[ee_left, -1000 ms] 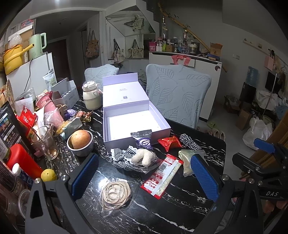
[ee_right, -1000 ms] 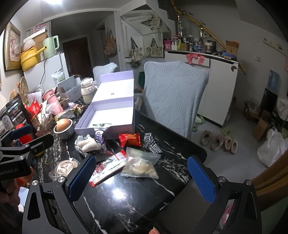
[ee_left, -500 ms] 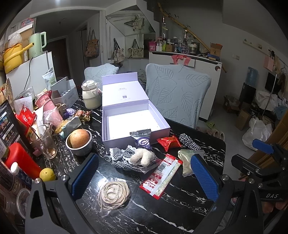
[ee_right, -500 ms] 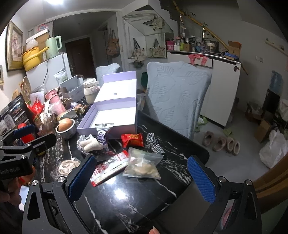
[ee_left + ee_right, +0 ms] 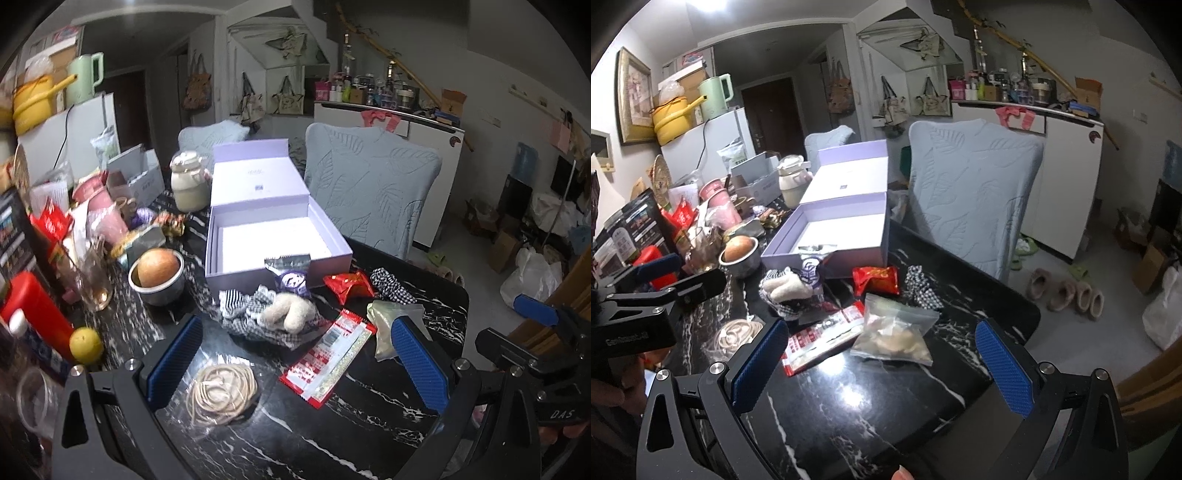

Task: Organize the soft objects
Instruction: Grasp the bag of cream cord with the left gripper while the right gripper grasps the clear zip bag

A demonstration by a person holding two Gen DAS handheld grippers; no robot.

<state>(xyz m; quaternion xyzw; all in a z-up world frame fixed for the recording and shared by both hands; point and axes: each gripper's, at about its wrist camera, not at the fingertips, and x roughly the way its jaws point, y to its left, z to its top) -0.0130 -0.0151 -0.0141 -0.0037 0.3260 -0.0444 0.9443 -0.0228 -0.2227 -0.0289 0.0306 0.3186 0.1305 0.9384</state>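
Left tool: our left tool (image 5: pixel 295 354) stands wide open over the near edge of the black white-veined marble counter (image 5: pixel 332 435), gripping nothing.
Right tool: our right tool (image 5: pixel 879 365) is likewise spread open and empty, near the counter's right end.
Box: we log an open lilac cardboard box with a white floor (image 5: pixel 269 240), lid raised at its far side, mid-counter.
Fluffy item: a cream woolly soft piece (image 5: pixel 288 310) lies on a black-and-white checked cloth (image 5: pixel 243 314), just near of the box.
Purple packet: a purple-and-silver snack packet (image 5: pixel 290 275) leans against the box's near wall.
Red packet: a crinkled red foil packet (image 5: pixel 349 286) sits right of the purple one.
Checked scrunchie: a small black-and-white checked fabric piece (image 5: pixel 921 286) lies beside the red packet, to its right.
Clear bag: a clear zip bag holding pale soft contents (image 5: pixel 894 332) rests between our right tool's fingers in the right wrist view.
Flat sachet: a long red-and-white flat sachet (image 5: pixel 328 358) touches the bag's left edge.
Bands: a beige coil of rubber bands in clear wrap (image 5: pixel 221 391) lies nearest our left tool.
Bowl: a metal bowl holding a brown onion (image 5: pixel 157 273) stands left of the box.
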